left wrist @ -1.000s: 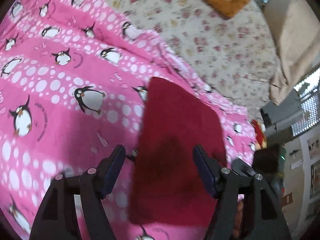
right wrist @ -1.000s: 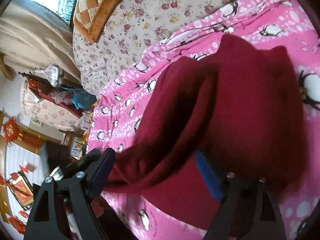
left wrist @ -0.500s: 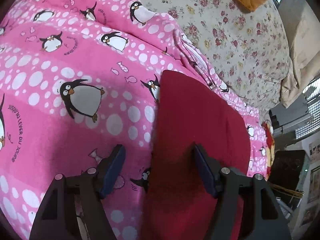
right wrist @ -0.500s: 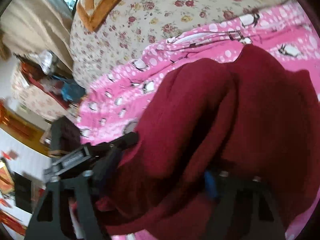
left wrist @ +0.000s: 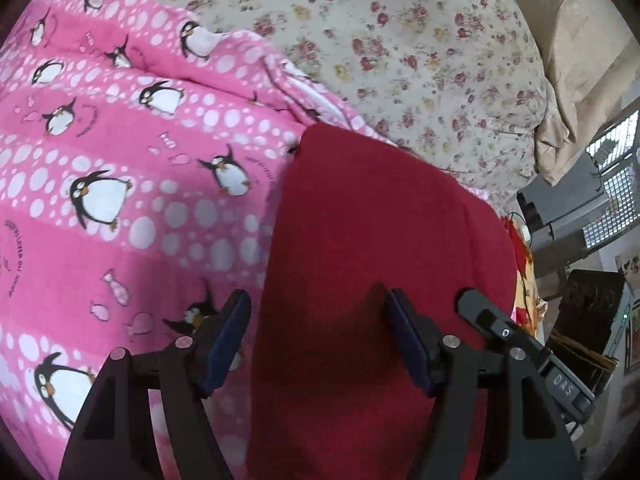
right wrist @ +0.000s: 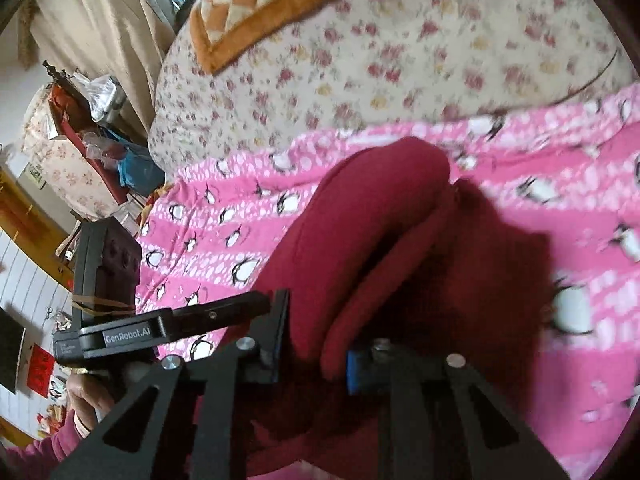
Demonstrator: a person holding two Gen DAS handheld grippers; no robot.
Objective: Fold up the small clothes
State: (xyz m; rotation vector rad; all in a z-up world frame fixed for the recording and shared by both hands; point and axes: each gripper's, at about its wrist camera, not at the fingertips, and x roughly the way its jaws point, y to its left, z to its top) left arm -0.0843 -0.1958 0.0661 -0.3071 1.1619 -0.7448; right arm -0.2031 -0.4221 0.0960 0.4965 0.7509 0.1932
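Observation:
A dark red garment (left wrist: 380, 264) lies on a pink penguin blanket (left wrist: 120, 184). My left gripper (left wrist: 320, 340) is open just above the garment's near left part, its left finger over the blanket and its right finger over the cloth. In the right wrist view the garment (right wrist: 372, 232) is lifted into a thick fold. My right gripper (right wrist: 312, 352) is shut on that fold, with cloth bunched between the jaws. The left gripper also shows in the right wrist view (right wrist: 160, 332), at the left beside the fold.
The blanket (right wrist: 560, 184) lies on a flowered bedspread (left wrist: 420, 52). An orange checked cushion (right wrist: 260, 4) sits at the back. Beige curtains (left wrist: 580, 40), a window and cluttered furniture (right wrist: 88, 128) stand beyond the bed's edge.
My right gripper has closed in on the raised fold and carried it over the garment. My left gripper stayed open and shifted a little above the cloth.

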